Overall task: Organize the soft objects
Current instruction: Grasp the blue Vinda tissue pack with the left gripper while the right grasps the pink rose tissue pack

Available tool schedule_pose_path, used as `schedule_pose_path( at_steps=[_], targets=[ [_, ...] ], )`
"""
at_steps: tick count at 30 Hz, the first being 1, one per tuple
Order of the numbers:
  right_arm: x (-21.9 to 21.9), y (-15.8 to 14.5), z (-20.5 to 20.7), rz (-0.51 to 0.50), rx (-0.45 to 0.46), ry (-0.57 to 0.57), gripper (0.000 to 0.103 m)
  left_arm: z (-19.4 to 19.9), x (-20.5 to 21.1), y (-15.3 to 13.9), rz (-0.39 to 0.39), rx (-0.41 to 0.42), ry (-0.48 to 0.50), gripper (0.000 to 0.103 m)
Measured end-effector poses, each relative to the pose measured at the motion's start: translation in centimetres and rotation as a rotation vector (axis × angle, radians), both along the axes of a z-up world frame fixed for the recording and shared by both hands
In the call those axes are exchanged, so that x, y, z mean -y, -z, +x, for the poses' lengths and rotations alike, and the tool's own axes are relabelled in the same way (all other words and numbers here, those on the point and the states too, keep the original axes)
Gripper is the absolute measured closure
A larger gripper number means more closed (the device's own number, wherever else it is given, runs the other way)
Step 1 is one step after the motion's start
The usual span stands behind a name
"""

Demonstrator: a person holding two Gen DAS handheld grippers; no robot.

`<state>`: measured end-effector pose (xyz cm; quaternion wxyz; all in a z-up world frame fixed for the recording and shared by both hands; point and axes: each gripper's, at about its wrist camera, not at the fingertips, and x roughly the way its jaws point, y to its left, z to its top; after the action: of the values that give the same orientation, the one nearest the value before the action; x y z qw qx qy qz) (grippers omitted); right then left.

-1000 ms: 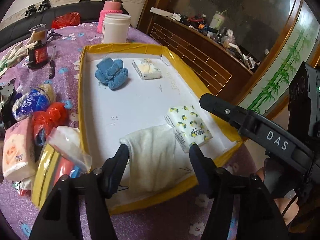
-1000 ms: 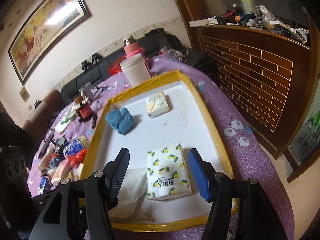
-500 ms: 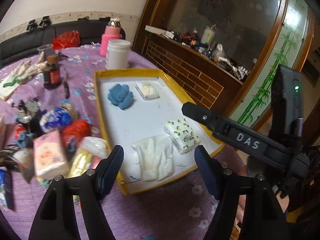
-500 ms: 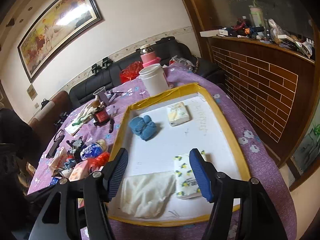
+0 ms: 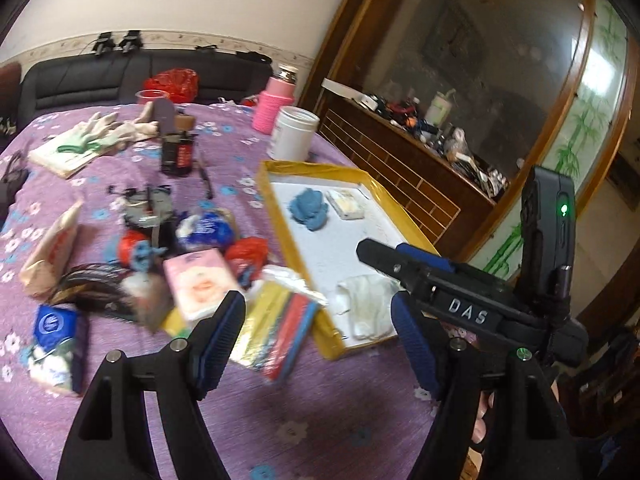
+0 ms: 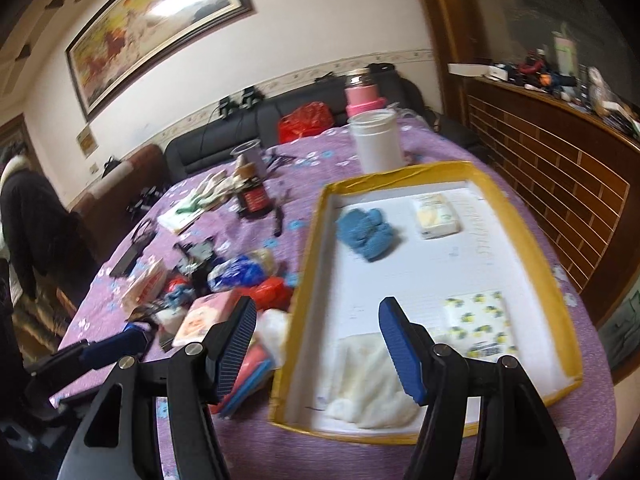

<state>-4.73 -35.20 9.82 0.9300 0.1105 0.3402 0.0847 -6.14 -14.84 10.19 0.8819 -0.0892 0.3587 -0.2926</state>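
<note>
A yellow-rimmed tray (image 6: 400, 176) with a white floor holds a blue cloth (image 6: 366, 234), a pale tissue pack (image 6: 436, 216), a lemon-print tissue pack (image 6: 478, 324) and a crumpled white towel (image 6: 368, 384). My right gripper (image 6: 318, 304) hangs open and empty above the tray's near left rim. My left gripper (image 5: 317, 300) is open too, with nothing between its fingers, above a striped packet (image 5: 280, 328) beside the tray (image 5: 276, 216). The towel (image 5: 368, 304) and blue cloth (image 5: 310, 208) show there; the right gripper (image 5: 384, 252) hides the lemon pack.
Left of the tray lies a heap: a pink tissue pack (image 5: 200, 284), a blue-white bag (image 5: 204, 230), a red bag (image 5: 248, 252), a blue pack (image 5: 56, 328). Farther back stand a white jar (image 5: 294, 132), pink flask (image 5: 276, 100), dark bottle (image 5: 178, 152) and gloves (image 5: 100, 132). A person (image 6: 24, 208) stands far left.
Both grippers drew back and up from the tray and swung left toward the heap. The towel and lemon pack stay lying in the tray. The left jaws widened.
</note>
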Motion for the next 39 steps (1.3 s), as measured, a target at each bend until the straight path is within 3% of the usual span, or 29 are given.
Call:
schedule_pose_path(
  at_steps=[13, 21, 24, 30, 36, 39],
  targets=[
    [-7.6, 1.9, 0.7, -0.050, -0.057, -0.137, 0.035, -1.1, -8.7, 2.0, -0.024, -0.028, -0.133, 0.026],
    [-9.6, 2.5, 0.6, -0.081, -0.073, -0.172, 0.035, -1.2, -13.7, 4.1, -0.037, -0.074, -0.232, 0.025],
    [-9.8, 2.7, 0.7, -0.083, -0.077, -0.175, 0.035, -1.2, -14.9, 4.8, -0.006, -0.094, -0.269, 0.018],
    [-9.7, 2.9, 1.1, -0.067, -0.092, -0.172, 0.035, -0.8, -17.7, 6.4, 0.048, -0.139, -0.330, 0.017],
    [-8.6, 2.9, 1.1, -0.046, -0.088, -0.154, 0.035, 0.3, -18.9, 8.8, 0.094, -0.238, -0.363, 0.016],
    [-7.9, 3.0, 1.4, -0.027, -0.090, -0.149, 0.035, 0.5, -18.1, 8.8, 0.133, -0.226, -0.362, 0.016]
  ],
)
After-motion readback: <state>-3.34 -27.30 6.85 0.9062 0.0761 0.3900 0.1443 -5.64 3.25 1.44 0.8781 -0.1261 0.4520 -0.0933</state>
